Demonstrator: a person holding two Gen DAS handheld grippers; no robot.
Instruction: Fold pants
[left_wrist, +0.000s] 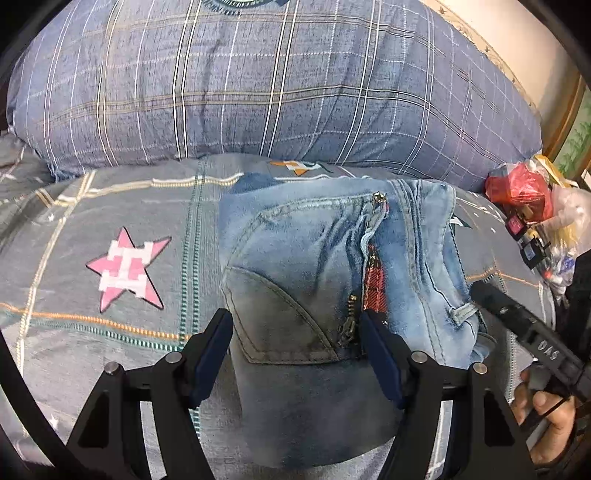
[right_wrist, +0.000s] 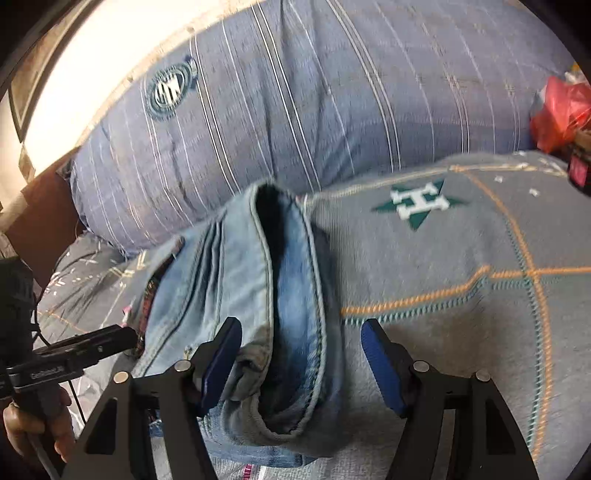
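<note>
Across the lower half of the left wrist view, the folded jeans (left_wrist: 317, 266) lie on a grey bedsheet (left_wrist: 110, 206) printed with a pink star (left_wrist: 127, 271). The left gripper (left_wrist: 295, 354) is spread wide, its blue pads (left_wrist: 210, 362) standing on either side of the dark pocket area without pressing on the denim. The open zip and red lining show at frame centre. A plaid pillow (left_wrist: 258, 85) fills the top, and a red plastic bag (left_wrist: 517, 188) sits at the right edge. At the lower right, a hand (left_wrist: 546, 421) holds the other tool.

Centre-left in the right wrist view, the jeans (right_wrist: 236, 280) show their stacked folded edges. The right gripper (right_wrist: 299, 358) is spread, its left pad touching or just beside the denim, the right pad over bare sheet (right_wrist: 443, 332). A green star (right_wrist: 419, 203) lies upper right, with the pillow (right_wrist: 295, 103) above it.
</note>
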